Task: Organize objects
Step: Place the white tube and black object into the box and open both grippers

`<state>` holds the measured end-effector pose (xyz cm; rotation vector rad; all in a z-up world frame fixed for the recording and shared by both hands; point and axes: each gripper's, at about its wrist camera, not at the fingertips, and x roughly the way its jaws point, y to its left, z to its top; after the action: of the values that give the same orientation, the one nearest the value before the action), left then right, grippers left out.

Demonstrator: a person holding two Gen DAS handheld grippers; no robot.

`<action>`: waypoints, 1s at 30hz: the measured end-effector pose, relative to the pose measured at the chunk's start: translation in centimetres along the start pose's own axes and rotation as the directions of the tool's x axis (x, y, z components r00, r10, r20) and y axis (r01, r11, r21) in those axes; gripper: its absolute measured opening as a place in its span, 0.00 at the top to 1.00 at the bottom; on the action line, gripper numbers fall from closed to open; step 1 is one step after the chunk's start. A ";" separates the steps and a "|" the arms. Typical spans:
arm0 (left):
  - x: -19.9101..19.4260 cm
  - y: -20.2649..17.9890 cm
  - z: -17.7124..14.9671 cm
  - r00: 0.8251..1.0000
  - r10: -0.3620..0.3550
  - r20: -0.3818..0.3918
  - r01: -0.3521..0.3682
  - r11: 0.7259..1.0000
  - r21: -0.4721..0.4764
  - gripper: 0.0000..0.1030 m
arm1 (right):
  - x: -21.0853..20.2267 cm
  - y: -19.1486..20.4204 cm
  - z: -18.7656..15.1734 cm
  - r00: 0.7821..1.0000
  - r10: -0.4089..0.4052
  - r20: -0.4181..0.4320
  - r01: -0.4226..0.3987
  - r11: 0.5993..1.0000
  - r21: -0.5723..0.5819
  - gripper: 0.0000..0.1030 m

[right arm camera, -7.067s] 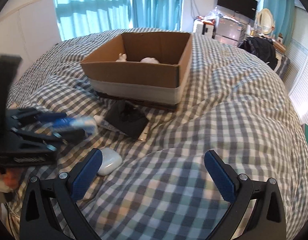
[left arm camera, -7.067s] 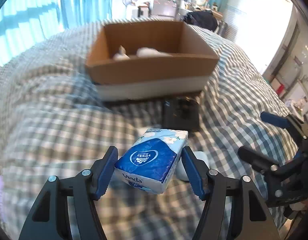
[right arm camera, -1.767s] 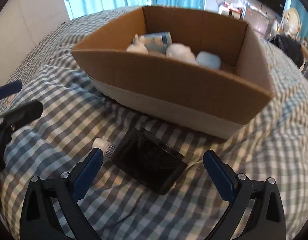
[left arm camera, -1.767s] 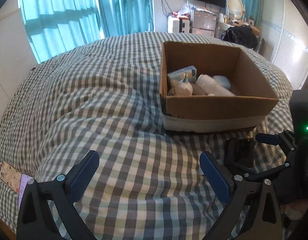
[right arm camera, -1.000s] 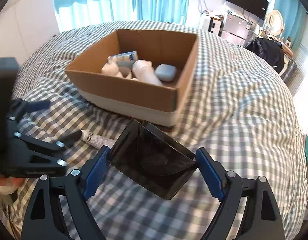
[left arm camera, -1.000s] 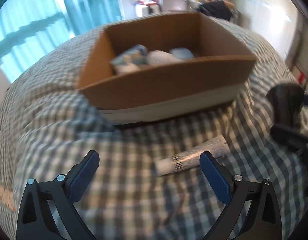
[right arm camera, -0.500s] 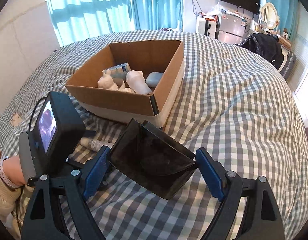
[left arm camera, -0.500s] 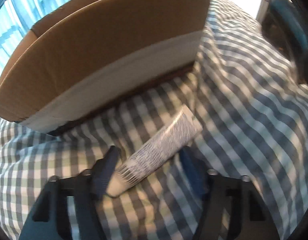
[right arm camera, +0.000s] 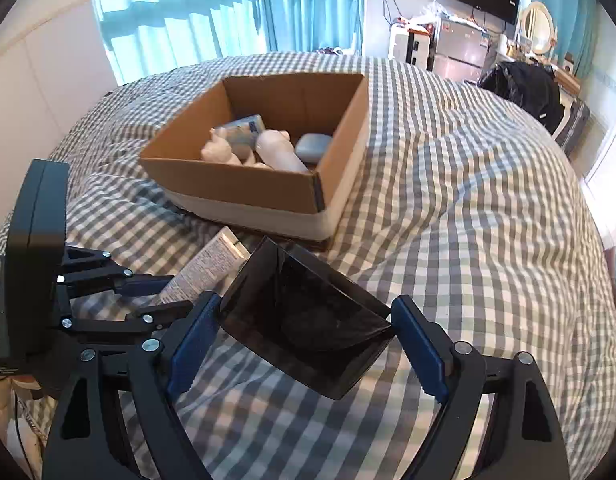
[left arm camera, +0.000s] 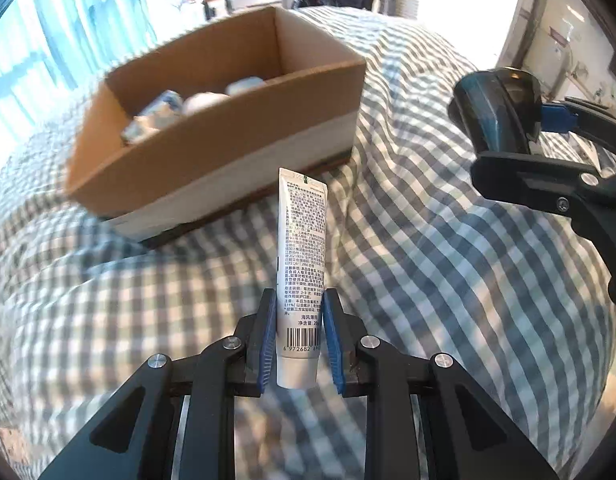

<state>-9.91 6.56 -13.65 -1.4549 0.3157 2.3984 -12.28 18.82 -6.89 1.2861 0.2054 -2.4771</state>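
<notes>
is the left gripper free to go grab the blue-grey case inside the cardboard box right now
Probably not. The left gripper is shut on the white tube, so nothing is free to take the blue-grey case. The cardboard box itself is open-topped, nothing covering it.

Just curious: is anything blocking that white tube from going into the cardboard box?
Nothing visible. The white tube, clamped in the left hand-held gripper, faces the cardboard box across bare checked bedding; only the box's near wall must be cleared.
</notes>
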 end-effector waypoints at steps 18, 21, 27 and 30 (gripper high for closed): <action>-17.0 5.0 1.5 0.932 0.074 0.354 -0.031 0.992 -0.125 0.78 | -13.1 6.4 4.4 0.976 -0.100 0.196 0.134 0.976 -0.170 0.16; -19.5 6.3 3.0 0.915 0.071 0.397 -0.022 0.992 -0.127 0.78 | -14.5 7.1 6.5 0.962 -0.117 0.245 0.165 0.969 -0.187 0.16; -23.0 8.7 6.8 0.888 0.117 0.445 -0.058 0.988 -0.144 0.78 | -15.3 8.0 11.3 0.944 -0.113 0.311 0.183 0.961 -0.205 0.16; -22.8 9.7 8.8 0.886 0.131 0.444 -0.072 0.987 -0.147 0.78 | -14.4 8.2 14.0 0.939 -0.098 0.331 0.173 0.963 -0.206 0.16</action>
<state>-10.92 -2.87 10.85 -0.8914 0.1281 2.7928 -12.34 10.62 13.17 0.7879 0.5009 -2.6379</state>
